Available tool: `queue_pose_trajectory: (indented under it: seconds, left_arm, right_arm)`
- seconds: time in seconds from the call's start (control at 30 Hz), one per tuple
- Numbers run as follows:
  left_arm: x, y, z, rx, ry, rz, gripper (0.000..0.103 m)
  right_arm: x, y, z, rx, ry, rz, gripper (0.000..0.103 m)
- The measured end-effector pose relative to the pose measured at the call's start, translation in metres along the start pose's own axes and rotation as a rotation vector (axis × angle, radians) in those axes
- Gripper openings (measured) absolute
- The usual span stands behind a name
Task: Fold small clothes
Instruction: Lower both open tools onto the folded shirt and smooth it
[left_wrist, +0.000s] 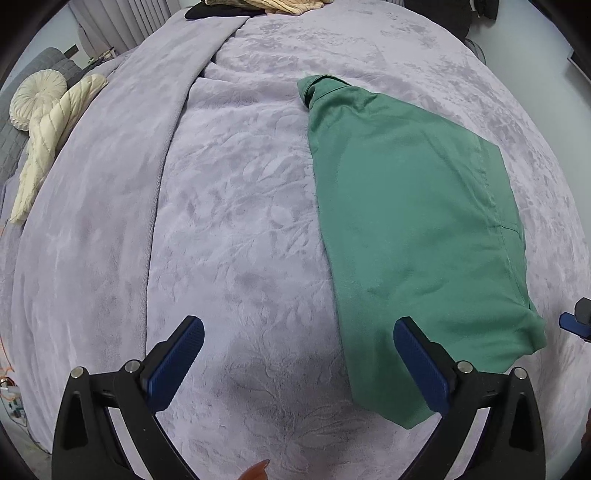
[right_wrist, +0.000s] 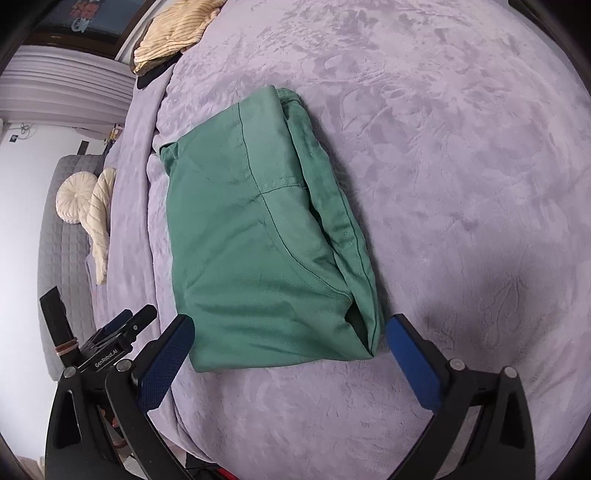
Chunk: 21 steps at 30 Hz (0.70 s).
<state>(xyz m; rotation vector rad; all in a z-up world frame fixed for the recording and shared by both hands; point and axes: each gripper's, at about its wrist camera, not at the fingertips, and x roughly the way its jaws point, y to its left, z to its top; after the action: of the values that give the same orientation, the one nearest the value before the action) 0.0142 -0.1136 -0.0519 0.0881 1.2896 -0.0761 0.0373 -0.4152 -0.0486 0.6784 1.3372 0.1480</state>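
A green garment (left_wrist: 417, 221) lies folded into a long flat shape on the lilac bed cover (left_wrist: 240, 221). In the right wrist view the same green garment (right_wrist: 266, 240) shows its folded layers and seams, with its near end between the finger lines. My left gripper (left_wrist: 297, 326) is open over bare cover, its right finger (left_wrist: 421, 362) over the garment's near left edge. My right gripper (right_wrist: 290, 325) is open just in front of the garment's near end, holding nothing. The left gripper's body (right_wrist: 110, 343) shows at the lower left of the right wrist view.
A beige ribbed garment (right_wrist: 177, 29) on something dark lies at the bed's far end. A grey quilted sofa (right_wrist: 62, 236) with a round cream cushion (right_wrist: 74, 201) and a long cream one stands beside the bed. A raised fold of the cover (left_wrist: 173, 122) runs along the left.
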Motion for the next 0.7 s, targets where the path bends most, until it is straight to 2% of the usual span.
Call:
queue_pose_trajectory:
  seconds: [0.1,0.3,0.4,0.47,0.67,0.7]
  left_arm:
    - [0.005,0.001,0.001,-0.016,0.022,-0.015,0.103]
    - [0.019,0.002,0.008,-0.022,0.055,0.012,0.103]
    - [0.029,0.004,0.014,-0.03,0.092,-0.091,0.103]
    - [0.033,0.006,0.02,-0.038,0.095,-0.128,0.103]
    - [0.052,0.002,0.038,-0.018,0.108,-0.218,0.103]
    - [0.059,0.001,0.041,-0.017,0.12,-0.251,0.103]
  right_arm:
    - [0.006,0.001,0.006,-0.007,0.018,-0.001,0.103]
    - [0.023,-0.003,0.017,-0.024,0.092,-0.02,0.103]
    - [0.028,-0.005,0.028,-0.049,0.105,-0.059,0.103]
    - [0.03,-0.009,0.038,-0.057,0.109,-0.069,0.103]
    - [0.044,-0.014,0.066,-0.095,0.136,-0.033,0.103]
    - [0.046,-0.016,0.071,-0.098,0.139,-0.025,0.103]
